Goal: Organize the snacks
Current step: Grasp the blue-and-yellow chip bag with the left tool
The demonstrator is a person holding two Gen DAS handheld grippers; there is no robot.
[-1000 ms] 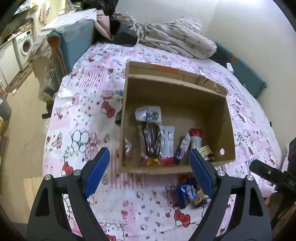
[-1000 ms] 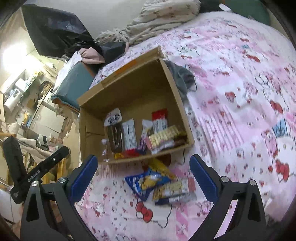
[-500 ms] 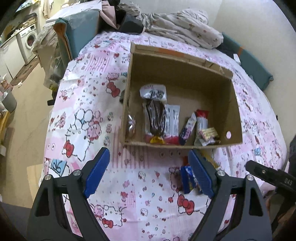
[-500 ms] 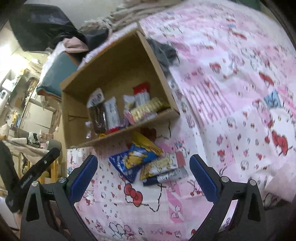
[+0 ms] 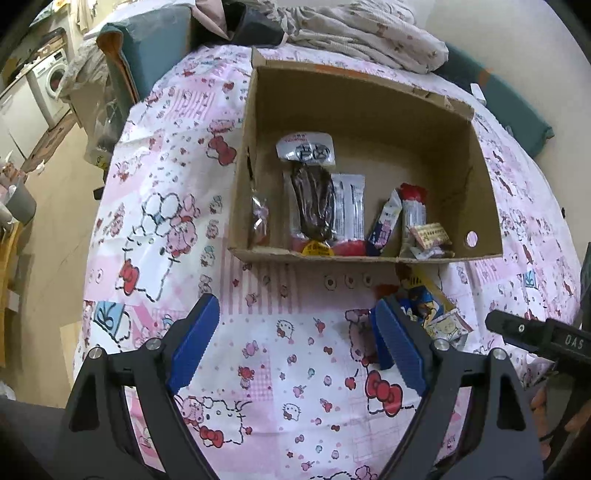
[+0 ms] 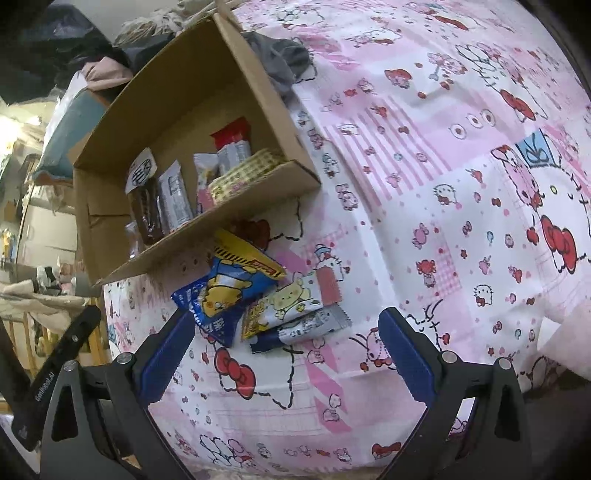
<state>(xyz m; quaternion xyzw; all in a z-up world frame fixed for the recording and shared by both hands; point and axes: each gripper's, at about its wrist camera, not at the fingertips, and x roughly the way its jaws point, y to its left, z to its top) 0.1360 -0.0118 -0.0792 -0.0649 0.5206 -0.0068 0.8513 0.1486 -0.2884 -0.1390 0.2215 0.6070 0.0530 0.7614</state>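
- Left gripper [image 5: 295, 338]: jaws spread wide over the patterned bedsheet [image 5: 155, 206], nothing between them.
- Right gripper [image 6: 284, 338]: jaws likewise wide apart and holding nothing, just short of a small heap of loose snacks [image 6: 258, 295] on the bed.
- Heap lying just outside the near wall of the cardboard box [image 5: 369, 258]; blue packet [image 6: 225, 291] on top, a yellow one tucked partly under the box edge, pale and grey wrappers overlapped beneath.
- From the left wrist view, same heap mostly blocked by the right-hand finger [image 5: 399, 347]; only a corner showing.
- Inside the box: a row of packets against the near wall, lower ends cut off by that wall; print too small to read.
- Dark packet [image 5: 312, 206] clearest; small clear bag at the box's left wall hard to make out.
- Crumpled blanket [image 5: 362, 33] beyond the box, cropped by the frame.
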